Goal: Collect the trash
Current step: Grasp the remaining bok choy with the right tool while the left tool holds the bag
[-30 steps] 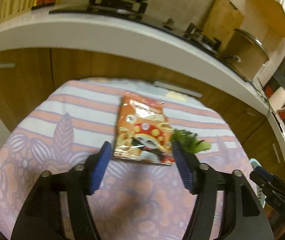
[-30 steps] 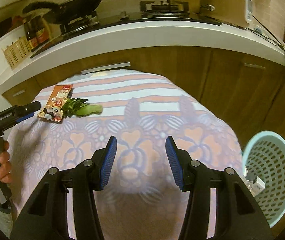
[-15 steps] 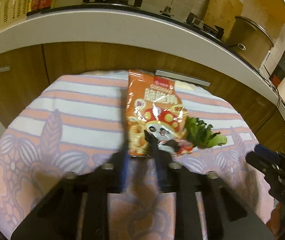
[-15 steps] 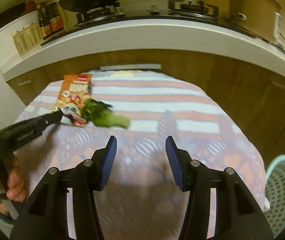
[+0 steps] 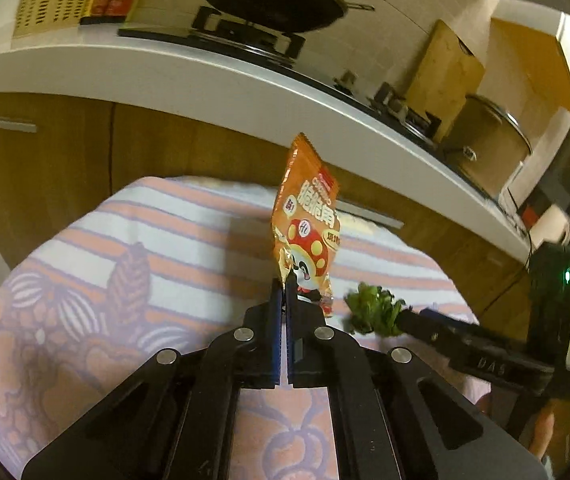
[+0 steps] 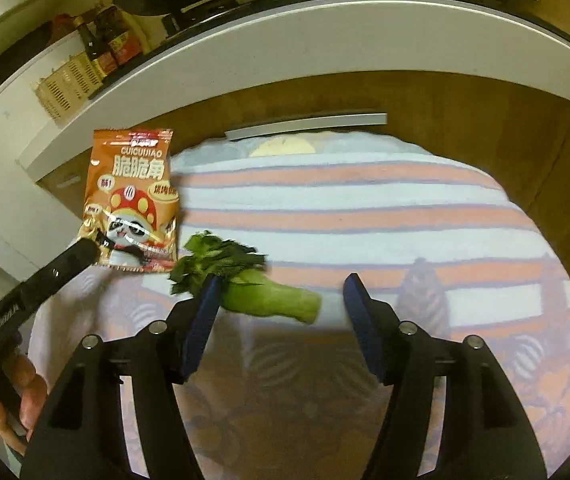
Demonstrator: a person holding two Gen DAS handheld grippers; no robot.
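Left side: the left tool [image 5: 285,288] is clenched on the lower corner of an orange foil snack packet printed with a mushroom-capped cartoon panda [image 5: 307,224]. The packet stands up off the cloth, its top edge raised against the brown cabinet fronts [image 5: 57,168]. In the right wrist view the same packet [image 6: 131,200] hangs at the tip of the left tool [image 6: 99,246], and fingers of the person's left hand [image 6: 25,396] wrap its handle.

Middle: a leafy green vegetable stalk with a pale cut stem [image 6: 261,288] lies on the desk under a striped and flower-patterned cloth in pink, white and purple [image 6: 345,216], just beside the packet's lower edge.

Right side: the right tool [image 6: 277,300] is released, its jaws having just been opening. Its blue-padded fingers [image 6: 205,308] straddle the stalk; the left pad crosses in front of the leafy end, and whether it touches I cannot tell. The other pad stands clear of the stem end. From the left wrist view, the right tool's tip [image 5: 413,318] meets the leaves [image 5: 373,310].
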